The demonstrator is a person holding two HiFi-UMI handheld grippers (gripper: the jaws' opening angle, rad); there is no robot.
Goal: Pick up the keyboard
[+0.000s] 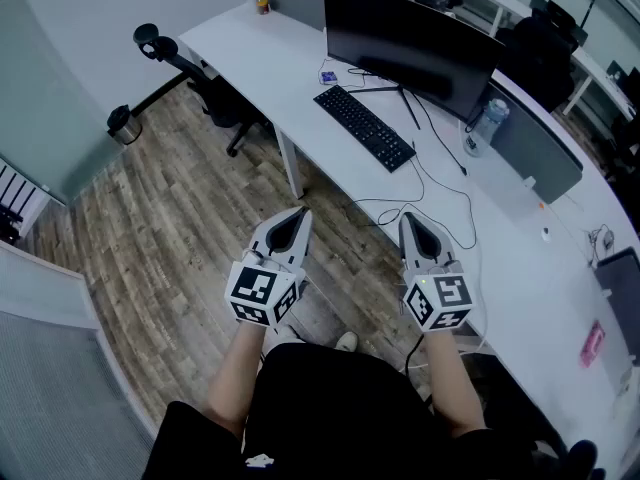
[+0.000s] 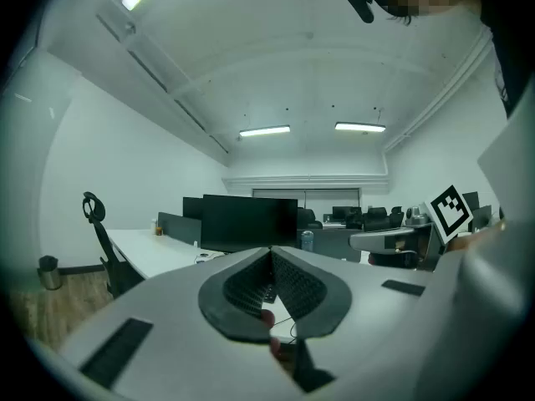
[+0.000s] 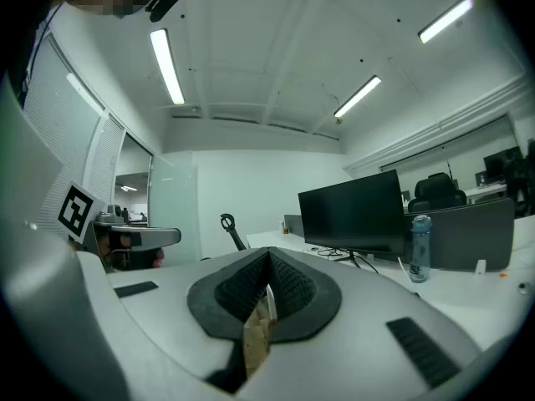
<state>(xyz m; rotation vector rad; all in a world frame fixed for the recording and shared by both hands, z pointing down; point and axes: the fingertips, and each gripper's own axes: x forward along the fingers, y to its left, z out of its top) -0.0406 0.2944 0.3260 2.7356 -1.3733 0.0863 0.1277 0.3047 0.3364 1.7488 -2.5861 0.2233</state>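
The black keyboard (image 1: 365, 128) lies at a slant on the white desk (image 1: 280, 53), in front of a dark monitor (image 1: 410, 43). Both grippers hang over the wooden floor, short of the desk's near edge and well apart from the keyboard. My left gripper (image 1: 299, 214) is shut with nothing in it, and so is my right gripper (image 1: 409, 219). In the left gripper view the jaws (image 2: 270, 251) meet at their tips and the monitor (image 2: 249, 221) stands beyond them. The right gripper view shows its closed jaws (image 3: 267, 253) and the monitor (image 3: 355, 215). The keyboard is hidden in both gripper views.
A black office chair (image 1: 205, 83) stands at the desk's left end, with a small bin (image 1: 123, 123) on the floor beyond it. A water bottle (image 1: 487, 123) and a grey divider (image 1: 535, 148) are right of the monitor. Cables (image 1: 440, 183) trail across the desk.
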